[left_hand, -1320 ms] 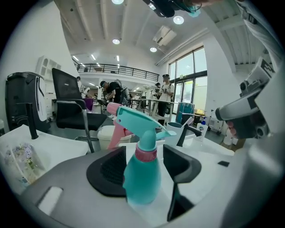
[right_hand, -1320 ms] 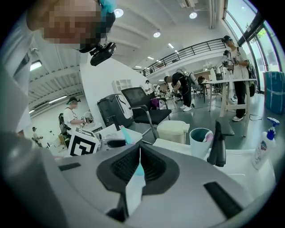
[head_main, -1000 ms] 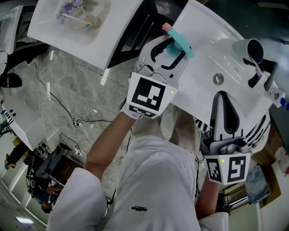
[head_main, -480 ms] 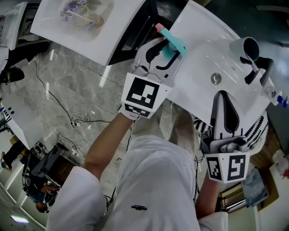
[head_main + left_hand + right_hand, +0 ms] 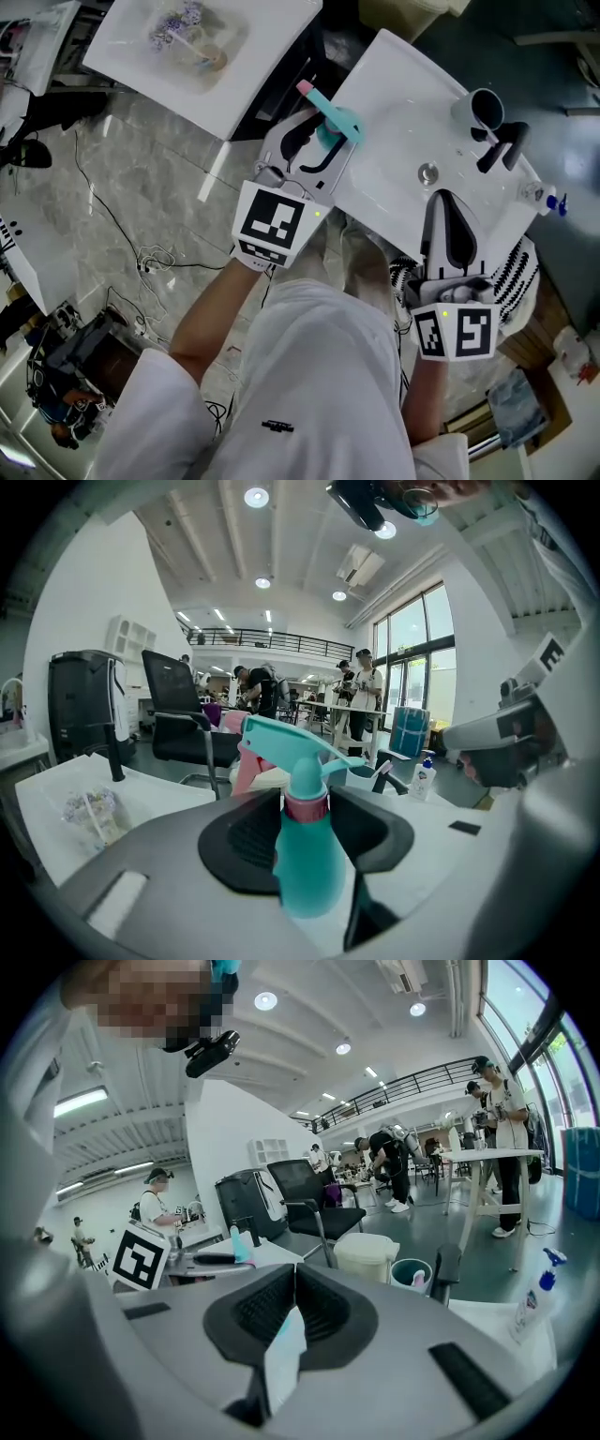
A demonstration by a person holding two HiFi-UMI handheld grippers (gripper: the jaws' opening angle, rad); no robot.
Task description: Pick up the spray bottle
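On the washbasin [image 5: 394,94], beside the faucet [image 5: 497,150], a cup [image 5: 401,1271] holds something pink, while above its left edge the left gripper [image 5: 326,131] pinches the teal spray bottle [image 5: 302,864], the right gripper [image 5: 448,199] with jaws pressed together.

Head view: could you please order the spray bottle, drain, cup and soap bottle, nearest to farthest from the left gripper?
1. Spray bottle, between the jaws of the left gripper.
2. Drain, in the basin.
3. Cup, beside the tap.
4. Soap bottle, far right edge.
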